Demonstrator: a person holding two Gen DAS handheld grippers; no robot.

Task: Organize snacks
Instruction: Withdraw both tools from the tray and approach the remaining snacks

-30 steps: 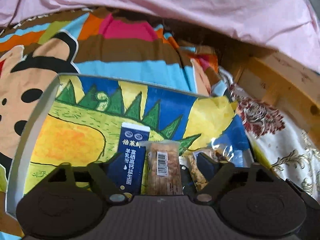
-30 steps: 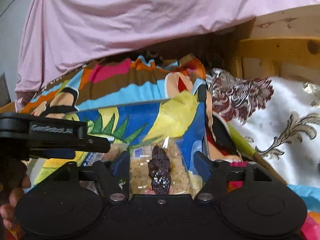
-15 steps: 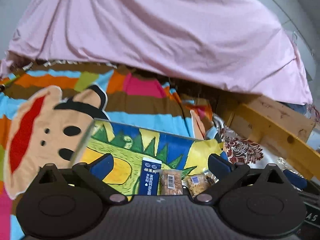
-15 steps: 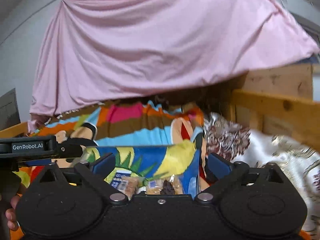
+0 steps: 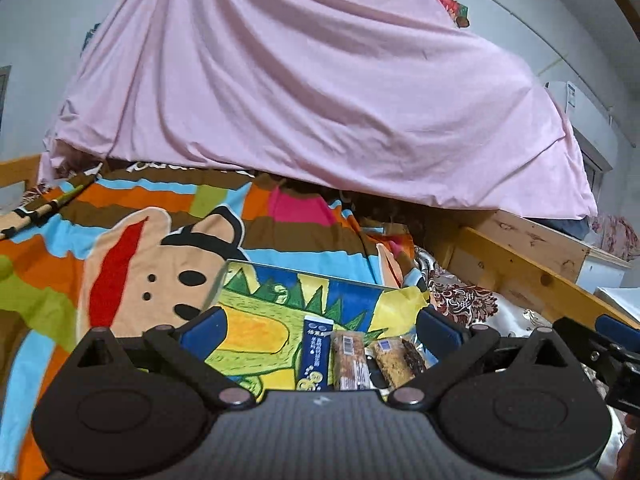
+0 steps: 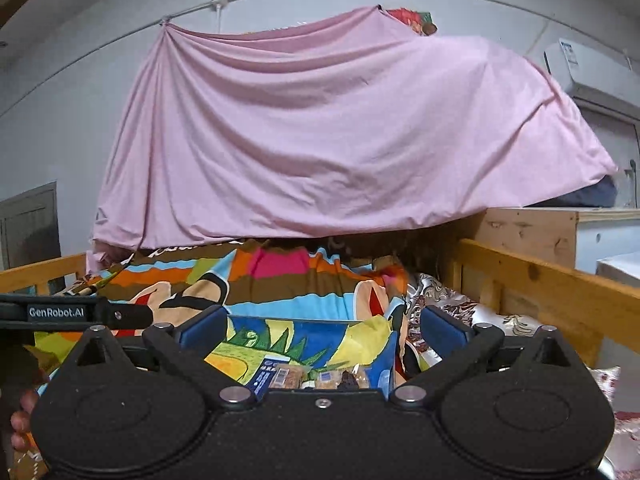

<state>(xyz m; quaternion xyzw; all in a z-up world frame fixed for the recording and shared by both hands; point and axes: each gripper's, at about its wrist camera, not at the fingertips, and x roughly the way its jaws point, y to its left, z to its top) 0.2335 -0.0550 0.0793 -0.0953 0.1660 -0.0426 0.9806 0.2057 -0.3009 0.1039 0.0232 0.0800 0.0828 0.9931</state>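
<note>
A shallow box with a dinosaur picture inside [image 5: 256, 320] lies on the bed, low in both wrist views [image 6: 304, 340]. At its near end several snacks sit side by side: a dark blue pack [image 5: 316, 356], a clear-wrapped bar with a barcode [image 5: 350, 360] and a bar with a dark piece on it [image 5: 396, 356]. My left gripper [image 5: 320, 330] is open wide, above and short of the snacks, touching none. The right gripper [image 6: 322, 328] is likewise open and empty, with the same snacks [image 6: 288, 376] below it. The left gripper's body [image 6: 72, 314] shows at the right view's left edge.
A striped cartoon blanket [image 5: 160, 248] covers the bed around the box. A pink sheet [image 5: 300, 100] hangs behind it. A wooden bed rail [image 6: 540, 280] runs along the right, with a floral cloth [image 5: 464, 300] beside the box. A hand [image 6: 22, 420] holds the left gripper.
Both grippers have drawn back and up from the box, their jaws spread wider. The bar that lay between the right fingers now rests in the box with the other snacks.
</note>
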